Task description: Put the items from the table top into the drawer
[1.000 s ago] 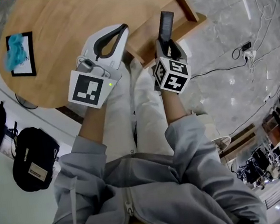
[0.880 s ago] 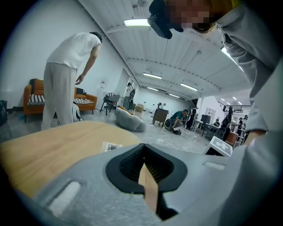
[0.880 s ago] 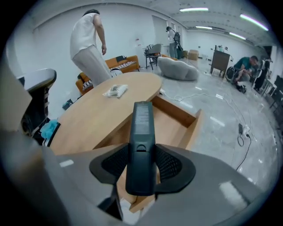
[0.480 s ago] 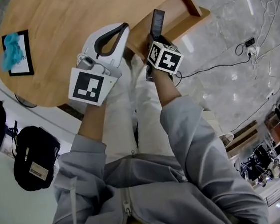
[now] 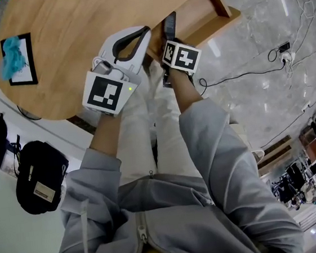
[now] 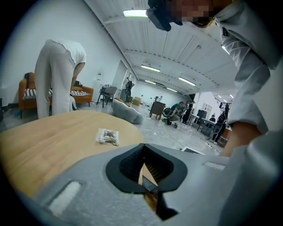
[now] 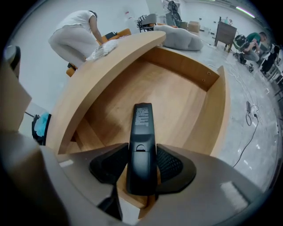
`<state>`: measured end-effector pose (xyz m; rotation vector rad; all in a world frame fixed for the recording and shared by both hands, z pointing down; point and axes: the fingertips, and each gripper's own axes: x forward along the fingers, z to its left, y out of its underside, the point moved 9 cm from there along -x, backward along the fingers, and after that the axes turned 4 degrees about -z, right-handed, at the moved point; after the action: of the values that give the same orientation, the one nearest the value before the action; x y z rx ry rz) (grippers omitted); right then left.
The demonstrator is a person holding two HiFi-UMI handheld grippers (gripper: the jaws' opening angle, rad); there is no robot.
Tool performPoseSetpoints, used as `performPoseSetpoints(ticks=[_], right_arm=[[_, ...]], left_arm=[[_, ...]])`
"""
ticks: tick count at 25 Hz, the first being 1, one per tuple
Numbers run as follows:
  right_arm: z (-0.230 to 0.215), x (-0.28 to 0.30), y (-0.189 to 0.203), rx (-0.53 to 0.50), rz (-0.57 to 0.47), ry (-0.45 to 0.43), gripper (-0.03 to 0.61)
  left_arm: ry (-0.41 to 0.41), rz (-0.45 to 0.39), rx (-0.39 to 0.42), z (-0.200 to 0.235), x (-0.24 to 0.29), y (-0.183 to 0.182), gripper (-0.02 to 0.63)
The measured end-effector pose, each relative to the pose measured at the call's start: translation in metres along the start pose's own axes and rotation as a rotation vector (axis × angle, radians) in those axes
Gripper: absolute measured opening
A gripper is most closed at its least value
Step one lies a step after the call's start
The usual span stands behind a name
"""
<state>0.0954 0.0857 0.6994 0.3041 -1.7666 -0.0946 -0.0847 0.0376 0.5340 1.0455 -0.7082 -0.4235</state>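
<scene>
**Remote gripped above the open drawer**

The right gripper (image 7: 141,155) clamps a black remote (image 7: 142,128) at its near end, which is partly hidden behind the jaws. The remote's far end hangs over the open wooden drawer (image 7: 177,92). The left gripper (image 6: 143,149) is closed on nothing. Farther off on the table (image 6: 48,137) lies a small packet (image 6: 107,136), its contents too small to make out.

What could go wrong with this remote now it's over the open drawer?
1. The right gripper pinches the remote near one end, with most of it jutting out, so it may pivot or slip and drop hard.
2. The curved table top overhangs the drawer; the remote's far end could knock it or the drawer wall.
3. The left gripper, shut and empty, sits close beside; the two might bump.
</scene>
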Motion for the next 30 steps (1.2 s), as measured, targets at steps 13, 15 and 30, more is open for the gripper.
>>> performPoseSetpoints(ticks=[13, 15, 30], right_arm=[[0.017, -0.033, -0.018, -0.286, -0.124, -0.056, 0.268], [0.025, -0.047, -0.023, -0.387, -0.172, -0.059, 0.262], [0.080, -0.105, -0.123, -0.757, -0.446, -0.119, 0.252]], left_arm=[[-0.029, -0.024, -0.003, 0.009, -0.004, -0.010, 0.003], [-0.029, -0.025, -0.004, 0.010, -0.005, -0.012, 0.003], [-0.076, -0.060, -0.002, 0.035, -0.004, -0.039, 0.003]])
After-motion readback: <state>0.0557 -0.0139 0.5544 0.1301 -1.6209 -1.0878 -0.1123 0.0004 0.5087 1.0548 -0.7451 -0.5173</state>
